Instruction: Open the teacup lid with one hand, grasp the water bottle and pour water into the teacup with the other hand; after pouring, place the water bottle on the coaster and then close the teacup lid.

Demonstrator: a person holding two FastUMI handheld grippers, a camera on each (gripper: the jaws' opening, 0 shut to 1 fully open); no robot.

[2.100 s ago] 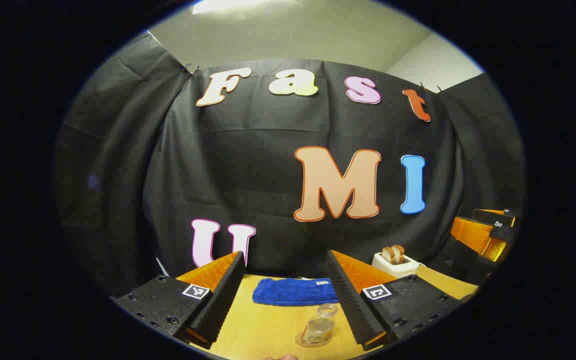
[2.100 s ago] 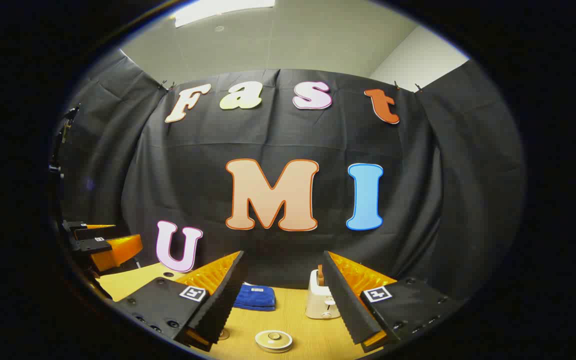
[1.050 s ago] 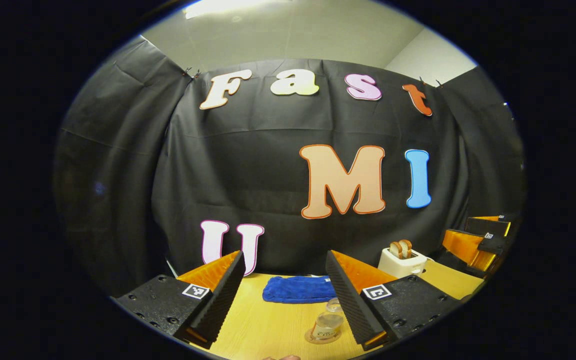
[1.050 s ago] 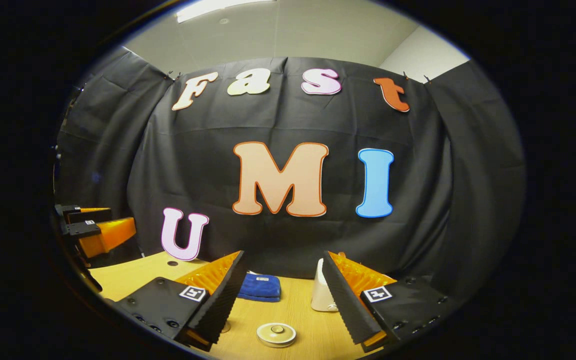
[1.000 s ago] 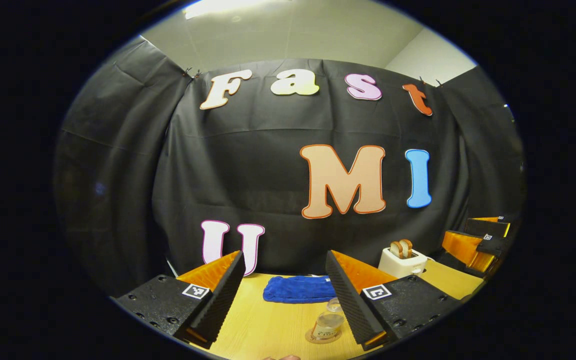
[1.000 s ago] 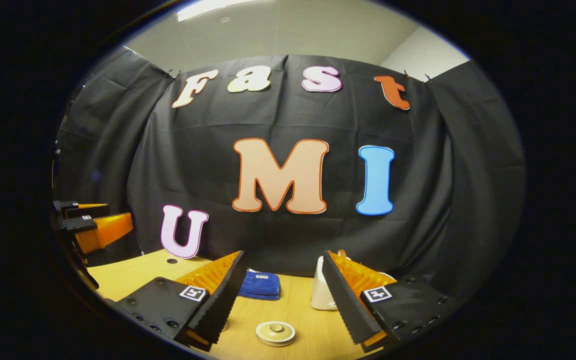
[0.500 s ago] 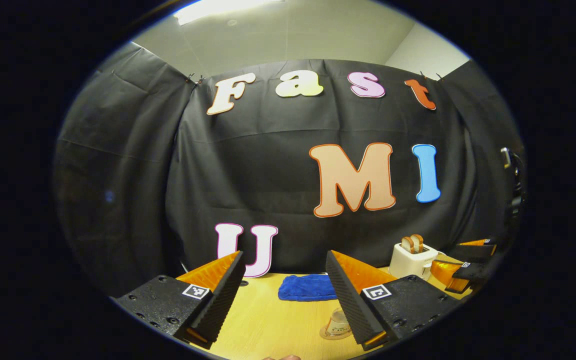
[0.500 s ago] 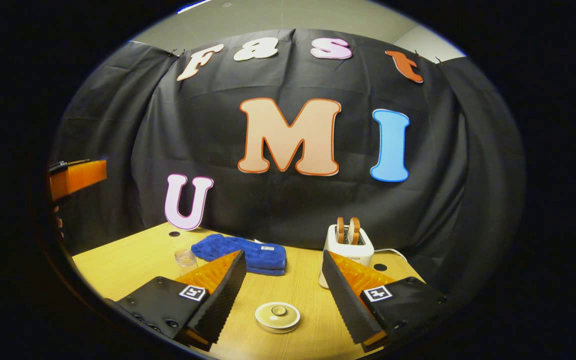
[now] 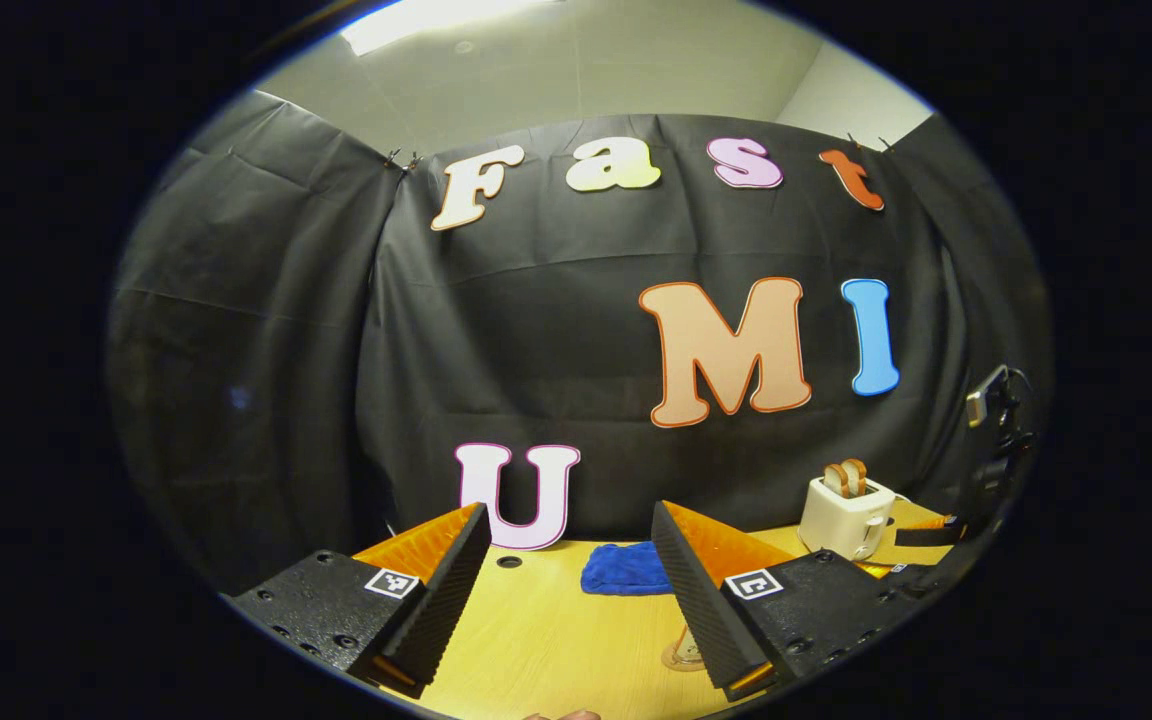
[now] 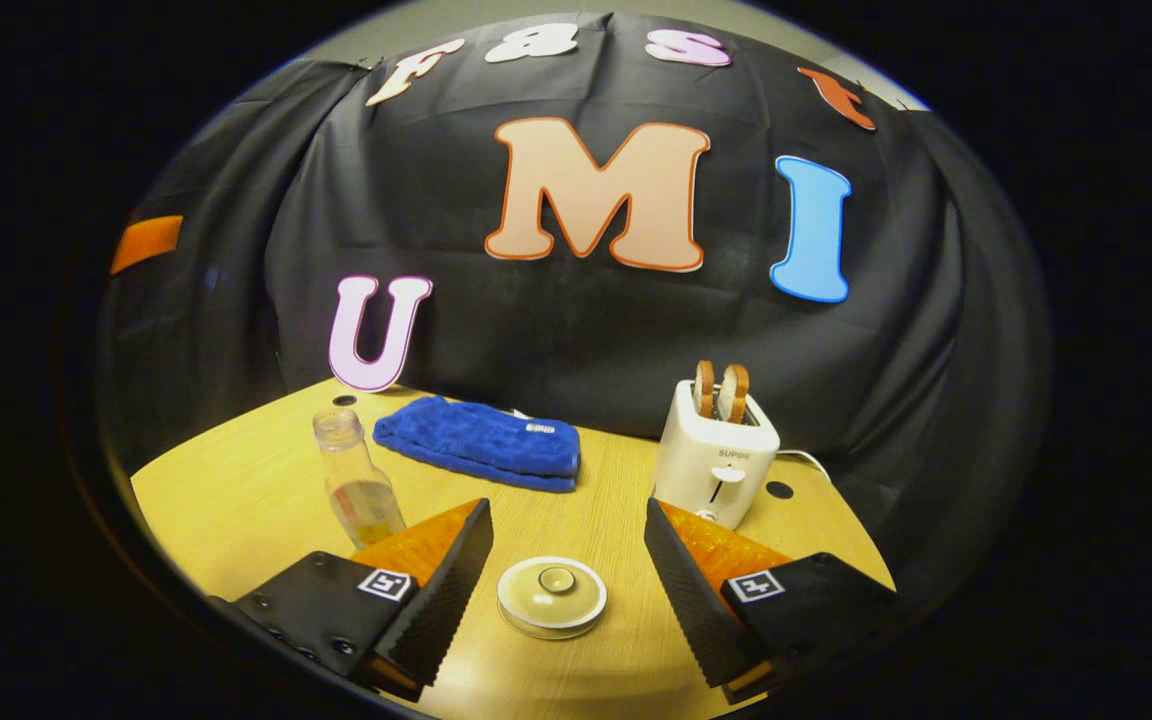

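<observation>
This is a staged recording booth set up in an office-like room, not a real kitchen. Black cloth point(image 10: 586, 330) hangs clipped as a backdrop from 9 through 12 to 3 o'clock, and above it a plain pale ceiling with a flat light panel point(image 9: 436, 12) shows at 12. On the light wooden table point(image 10: 236, 500) sit household props: a white toaster point(image 10: 716, 455) holding bread at 2 o'clock and a folded blue towel point(image 10: 481, 445) at 12.
</observation>
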